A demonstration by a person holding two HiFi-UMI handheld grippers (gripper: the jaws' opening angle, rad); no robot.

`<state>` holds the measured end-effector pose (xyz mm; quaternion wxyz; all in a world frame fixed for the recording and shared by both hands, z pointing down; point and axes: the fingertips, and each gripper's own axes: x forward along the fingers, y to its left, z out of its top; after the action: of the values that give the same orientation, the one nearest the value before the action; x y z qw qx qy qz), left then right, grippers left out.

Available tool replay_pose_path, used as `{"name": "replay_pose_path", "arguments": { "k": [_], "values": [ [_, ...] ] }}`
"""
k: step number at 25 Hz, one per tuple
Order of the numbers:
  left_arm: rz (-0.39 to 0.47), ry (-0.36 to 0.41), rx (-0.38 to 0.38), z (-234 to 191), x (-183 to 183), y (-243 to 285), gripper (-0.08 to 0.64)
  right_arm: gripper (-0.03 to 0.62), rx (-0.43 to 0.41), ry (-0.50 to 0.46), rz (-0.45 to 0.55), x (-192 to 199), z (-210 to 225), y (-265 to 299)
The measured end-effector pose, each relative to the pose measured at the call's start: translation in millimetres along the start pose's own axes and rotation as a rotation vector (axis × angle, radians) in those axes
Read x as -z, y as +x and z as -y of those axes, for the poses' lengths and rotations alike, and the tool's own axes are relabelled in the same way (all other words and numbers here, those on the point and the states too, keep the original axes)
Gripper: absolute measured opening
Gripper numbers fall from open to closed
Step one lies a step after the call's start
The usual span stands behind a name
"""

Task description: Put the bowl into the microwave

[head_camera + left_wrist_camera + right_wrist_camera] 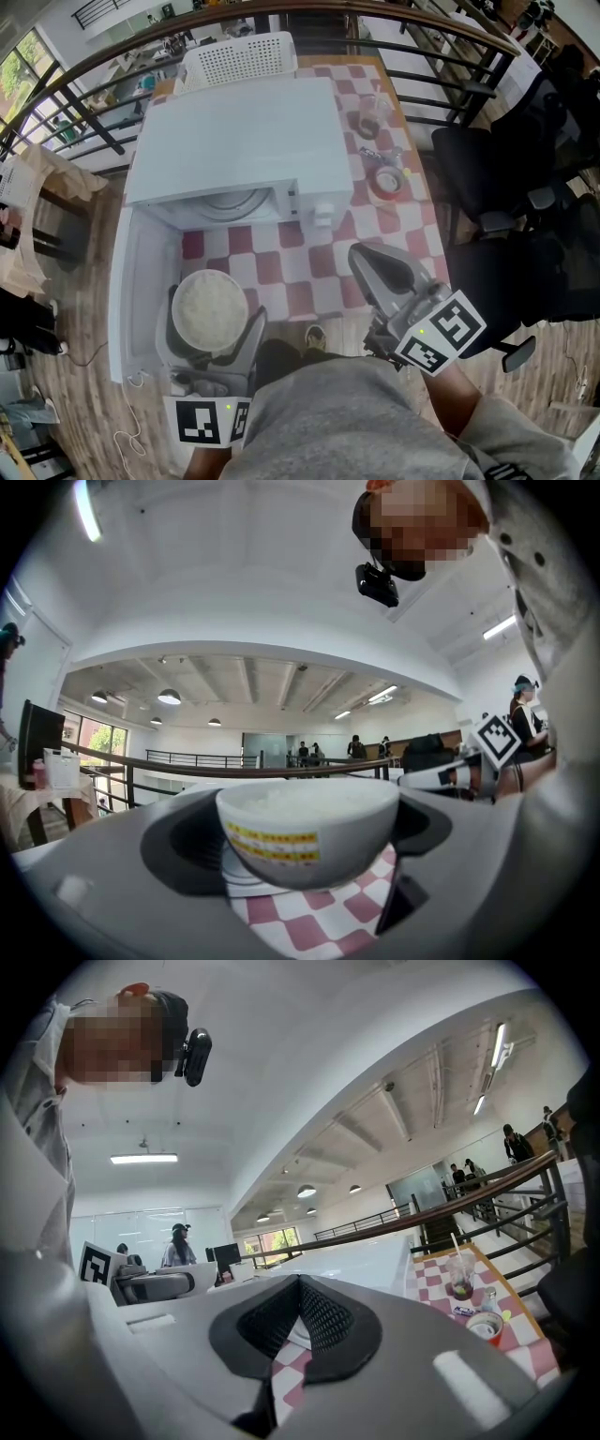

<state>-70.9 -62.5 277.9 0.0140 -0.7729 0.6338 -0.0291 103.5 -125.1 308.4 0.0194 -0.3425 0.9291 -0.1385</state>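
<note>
Left gripper [305, 838] fingers clenched on the sides of the rice bowl [208, 307]; right gripper [362, 255] fingers pressed together, empty; bowl held above checked table [281, 272], before the open microwave [234, 141], beside its door [141, 281].

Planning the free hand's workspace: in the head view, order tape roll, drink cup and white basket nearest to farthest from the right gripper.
From the right gripper:
1. tape roll, just ahead, on the checked cloth.
2. drink cup, farther along, right of the microwave.
3. white basket, far end, behind the microwave.
</note>
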Motion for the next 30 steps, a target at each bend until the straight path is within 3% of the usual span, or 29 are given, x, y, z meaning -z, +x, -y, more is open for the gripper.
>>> {"name": "replay_pose_path", "arguments": {
  "k": [30],
  "values": [
    [0.032, 0.006, -0.026, -7.3, -9.6, -18.7, 0.506, 0.0, -0.033, -0.021, 0.002, 0.8, -22.4, 2.7]
  ]
}}
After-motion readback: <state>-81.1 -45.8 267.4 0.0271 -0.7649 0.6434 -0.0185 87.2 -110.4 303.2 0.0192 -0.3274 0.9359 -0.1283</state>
